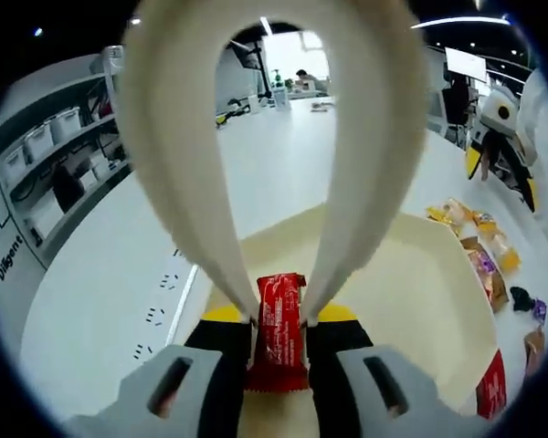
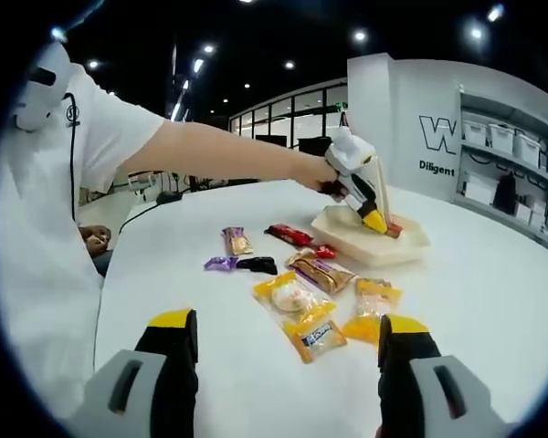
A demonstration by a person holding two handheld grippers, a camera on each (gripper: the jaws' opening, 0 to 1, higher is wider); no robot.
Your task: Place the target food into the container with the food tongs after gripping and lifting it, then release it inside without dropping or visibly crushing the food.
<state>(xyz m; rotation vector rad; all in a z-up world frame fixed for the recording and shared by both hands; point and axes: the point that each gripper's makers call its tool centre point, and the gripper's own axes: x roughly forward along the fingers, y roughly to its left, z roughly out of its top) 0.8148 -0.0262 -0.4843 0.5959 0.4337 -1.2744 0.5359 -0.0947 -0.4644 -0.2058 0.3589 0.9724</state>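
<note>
In the left gripper view, the left gripper (image 1: 280,321) was clamped on cream tongs (image 1: 365,164), whose two arms met around a red packet (image 1: 279,319); the packet stood upright between the tong tips, above the floor of a shallow cream tray (image 1: 420,283). The gripper's jaws, yellow at the tips, pressed the tong arms from either side. Beyond the tray's far edge lay a scatter of wrapped snacks on the white table (image 1: 100,292). In the right gripper view, the same scene appeared from across the table (image 2: 493,292): a person's hand (image 2: 315,172) held the left gripper (image 2: 376,219) tilted down over the tray (image 2: 370,246), with the red packet (image 2: 394,229) at its tip just over the tray's near part; whether the packet touched the tray could not be told. The right gripper (image 2: 288,333) stood with its jaws wide apart and holding nothing, low over the table. Between it and the tray lay yellow packets (image 2: 301,315), an orange-yellow packet (image 2: 373,306), a brown packet (image 2: 318,272), a second red packet (image 2: 290,234), a purple wrapper (image 2: 221,264), a black wrapper (image 2: 258,265) and a striped packet (image 2: 237,241), all outside the tray. Shelves with white bins (image 2: 502,137) lined the wall behind.
</note>
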